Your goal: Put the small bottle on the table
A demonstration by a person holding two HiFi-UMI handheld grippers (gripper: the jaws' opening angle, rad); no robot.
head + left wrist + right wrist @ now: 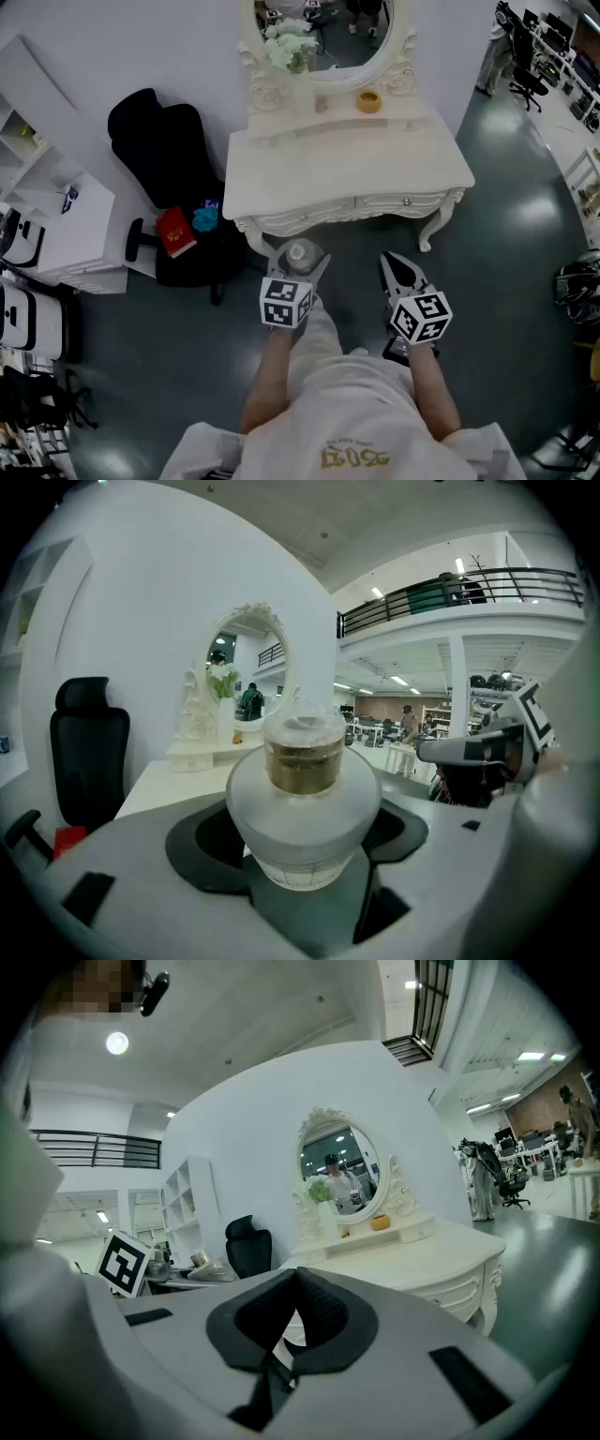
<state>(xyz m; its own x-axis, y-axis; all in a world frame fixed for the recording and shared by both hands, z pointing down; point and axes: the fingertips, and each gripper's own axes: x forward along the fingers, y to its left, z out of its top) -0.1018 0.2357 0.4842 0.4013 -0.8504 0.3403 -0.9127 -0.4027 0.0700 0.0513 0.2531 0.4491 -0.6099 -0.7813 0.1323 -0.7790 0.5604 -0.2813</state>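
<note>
carrying, not yet placed

left tongs (300, 255) grip the small bottle (302, 803), jaws wide around it, in the air short of the white surface (356, 173). right tongs (292, 1312) are closed, empty. setting it down is not yet done.

The mirror (323, 37) is cut off at 12 o'clock in the head view; small bottle (300, 250) half hidden within the left gripper (299, 259); yellow object (369, 100) beneath the mirror too small to identify.

Head view dim; gripper views fisheye-warped, corners black; ceiling lights (117, 1043) glare.
</note>
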